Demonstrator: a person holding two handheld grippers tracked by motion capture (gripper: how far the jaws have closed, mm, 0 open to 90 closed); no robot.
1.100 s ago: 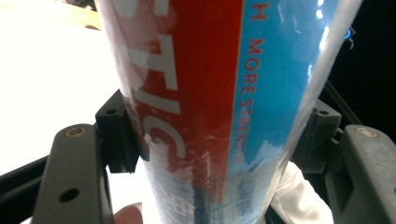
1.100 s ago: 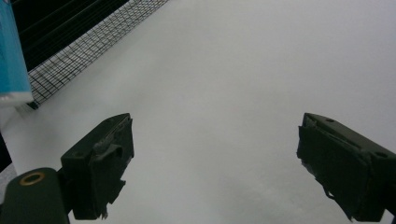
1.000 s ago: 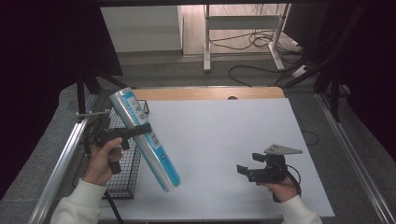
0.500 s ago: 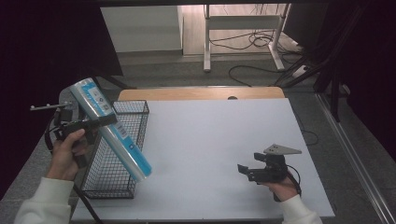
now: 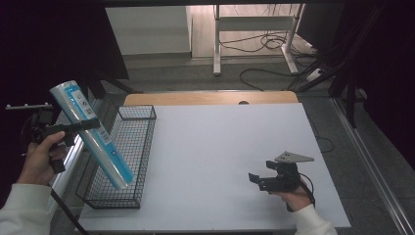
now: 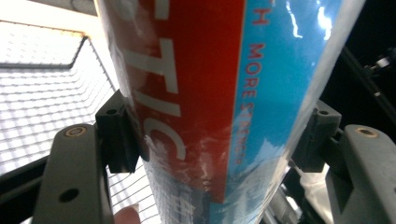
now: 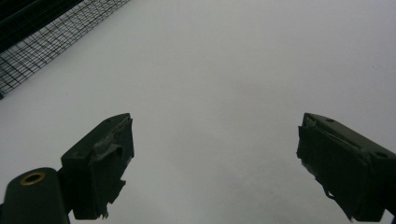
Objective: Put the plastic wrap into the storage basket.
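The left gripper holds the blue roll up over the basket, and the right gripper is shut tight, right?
Not quite. The right gripper is open: the right gripper view shows its jaws wide apart over the bare table. The left gripper does hold the blue roll over the basket.

Basket left, right gripper near right

The basket sits on the table's left edge. The roll, tilted, hangs over the basket's left side (held in the left gripper). The right gripper rests near right, well apart.
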